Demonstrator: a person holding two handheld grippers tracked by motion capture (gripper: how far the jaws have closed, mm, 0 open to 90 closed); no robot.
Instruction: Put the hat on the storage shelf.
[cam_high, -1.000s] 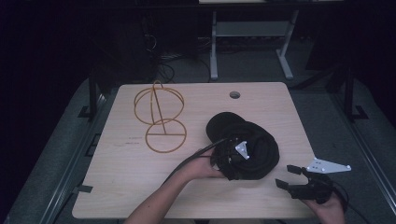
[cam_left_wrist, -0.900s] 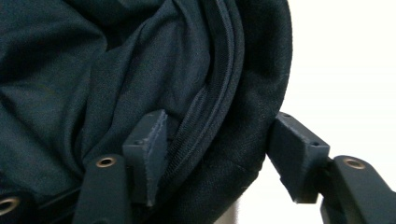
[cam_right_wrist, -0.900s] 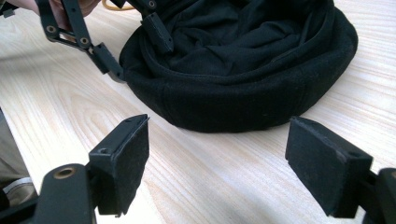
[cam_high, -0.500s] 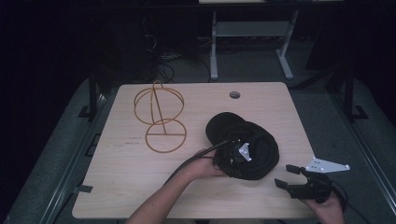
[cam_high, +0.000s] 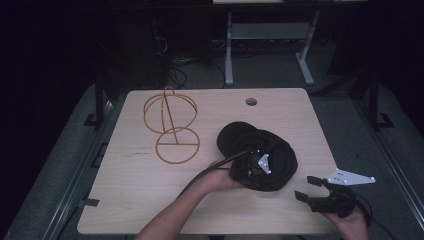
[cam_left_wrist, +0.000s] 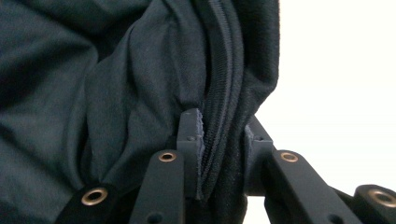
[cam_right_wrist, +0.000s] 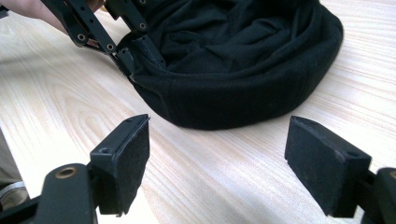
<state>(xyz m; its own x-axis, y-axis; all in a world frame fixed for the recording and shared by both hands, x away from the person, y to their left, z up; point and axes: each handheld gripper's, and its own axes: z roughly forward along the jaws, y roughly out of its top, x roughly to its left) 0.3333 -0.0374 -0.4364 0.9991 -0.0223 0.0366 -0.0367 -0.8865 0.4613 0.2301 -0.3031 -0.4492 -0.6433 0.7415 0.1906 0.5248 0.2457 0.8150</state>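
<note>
1. Your left gripper (cam_high: 256, 169) pinched the rim of the black fabric cap (cam_high: 270, 150); jaws had just been closing, w/ the rim's folded seam pressed between the pads (cam_left_wrist: 190, 140).
2. The cap lay open side up on the light wooden table (cam_high: 150, 200), right of centre, near your edge.
3. Your right gripper (cam_high: 310, 187) sat low over the table just right of the cap, jaws spread wide, nothing between them, pads (cam_right_wrist: 123, 161) apart from the cap.
4. A gold wire hat stand (cam_high: 171, 127) stood at the table's left rear, well apart from the cap.
</note>
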